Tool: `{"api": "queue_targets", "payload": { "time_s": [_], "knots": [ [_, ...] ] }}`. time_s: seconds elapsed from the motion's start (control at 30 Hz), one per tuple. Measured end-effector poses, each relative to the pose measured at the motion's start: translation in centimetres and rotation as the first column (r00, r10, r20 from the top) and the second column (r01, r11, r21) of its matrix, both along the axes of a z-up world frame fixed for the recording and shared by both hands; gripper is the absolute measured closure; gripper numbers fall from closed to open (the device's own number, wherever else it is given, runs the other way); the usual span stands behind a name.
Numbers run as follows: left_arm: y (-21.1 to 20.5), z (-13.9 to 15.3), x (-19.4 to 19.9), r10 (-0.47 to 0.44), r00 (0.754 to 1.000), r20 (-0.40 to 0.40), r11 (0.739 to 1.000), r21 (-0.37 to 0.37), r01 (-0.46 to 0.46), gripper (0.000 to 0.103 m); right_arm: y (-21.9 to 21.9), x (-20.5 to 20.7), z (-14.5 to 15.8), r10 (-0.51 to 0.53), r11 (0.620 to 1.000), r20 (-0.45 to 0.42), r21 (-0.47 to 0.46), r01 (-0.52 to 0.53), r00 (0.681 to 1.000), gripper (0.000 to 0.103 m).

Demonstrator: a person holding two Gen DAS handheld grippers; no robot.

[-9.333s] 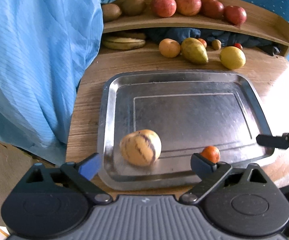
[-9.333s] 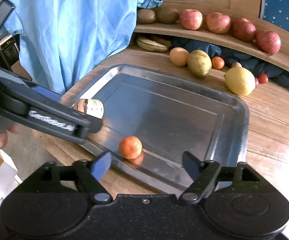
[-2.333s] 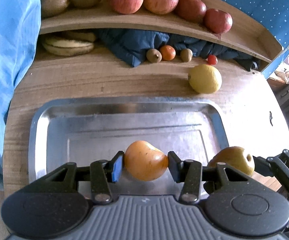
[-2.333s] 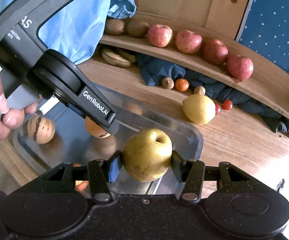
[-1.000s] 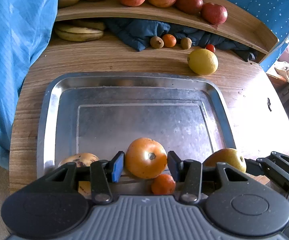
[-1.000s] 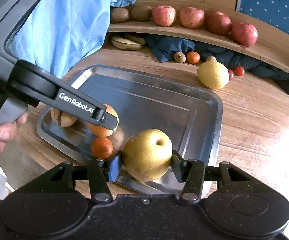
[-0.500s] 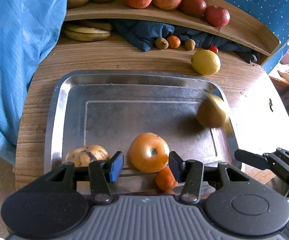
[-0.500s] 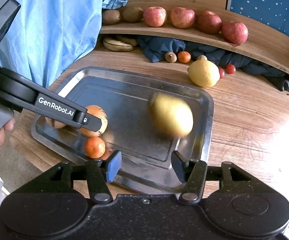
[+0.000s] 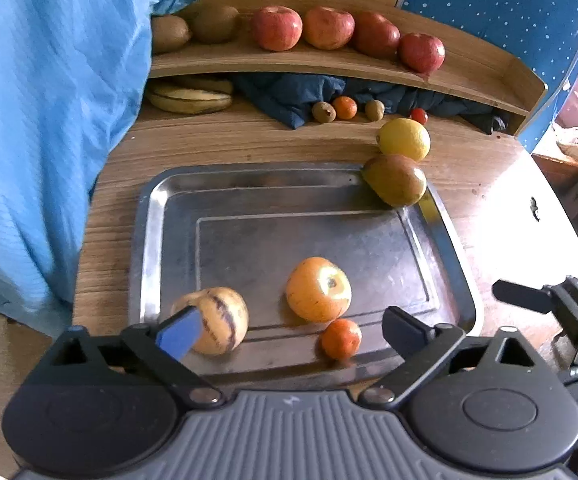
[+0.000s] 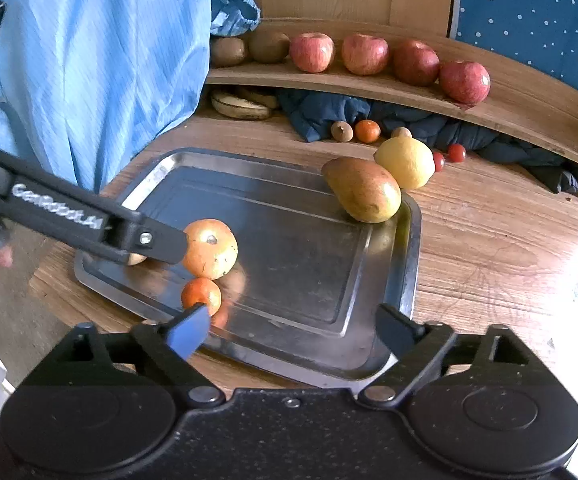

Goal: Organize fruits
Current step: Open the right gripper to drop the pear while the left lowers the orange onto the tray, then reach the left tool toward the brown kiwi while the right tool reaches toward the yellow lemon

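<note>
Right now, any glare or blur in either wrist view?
Left wrist: table blown out white at right; slight softness over the metal tray. Right wrist: same washout on the table's right edge; fruit reflections on the tray; shelf bowed by fisheye.

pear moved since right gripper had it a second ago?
Yes. The pear has left the right gripper, now open, and rolled away to the tray's far right corner, resting near the lemon.

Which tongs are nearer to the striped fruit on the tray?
Left. The left tongs have one finger just beside the striped fruit; the right tongs sit farther right.
</note>
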State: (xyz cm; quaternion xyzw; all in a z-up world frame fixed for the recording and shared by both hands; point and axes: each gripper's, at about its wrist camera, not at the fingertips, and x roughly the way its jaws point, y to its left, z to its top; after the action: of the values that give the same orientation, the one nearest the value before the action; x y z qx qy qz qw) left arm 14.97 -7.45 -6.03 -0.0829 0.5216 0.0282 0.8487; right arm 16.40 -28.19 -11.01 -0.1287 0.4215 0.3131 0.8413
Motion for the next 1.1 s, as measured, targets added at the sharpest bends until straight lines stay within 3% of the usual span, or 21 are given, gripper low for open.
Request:
{"api": "queue_targets", "payload": {
  "time_s": [0.13,0.33,0.53,0.83,1.1],
  "knots": [
    [0.4,0.0,-0.9,-0.017,0.999,-0.049,1.0,0.026,0.018,0.001,-0.1,0.0,-0.1,0.001,1.0,-0.014,-0.013,-0.001,1.0,0.001],
    [0.2,-1.3,-2.7,-0.078,0.983,-0.165,0.993,0.073,0.091,0.001,-0.4,-0.1,-0.5,-0.004,0.999,-0.047,-0.044,0.001,0.999,0.001],
    [0.2,-2.3,-3.6,-0.042,0.966,-0.254,0.992,0.108,0.071,0.001,-0.6,-0.1,-1.1,-0.012,0.997,-0.069,-0.082,0.006,0.998,0.001],
    [0.5,-1.8,-2.9,-0.015,0.966,-0.256,0.987,0.149,0.055,0.001,-1.2,0.5,-1.1,-0.036,0.996,-0.074,-0.085,0.03,0.997,0.001],
    [0.6,-1.2,-0.9,-0.005,0.973,-0.23,0.99,0.136,0.037,0.001,-2.3,2.1,-0.8,-0.084,0.993,-0.05,-0.088,0.079,0.995,0.001]
  ]
}}
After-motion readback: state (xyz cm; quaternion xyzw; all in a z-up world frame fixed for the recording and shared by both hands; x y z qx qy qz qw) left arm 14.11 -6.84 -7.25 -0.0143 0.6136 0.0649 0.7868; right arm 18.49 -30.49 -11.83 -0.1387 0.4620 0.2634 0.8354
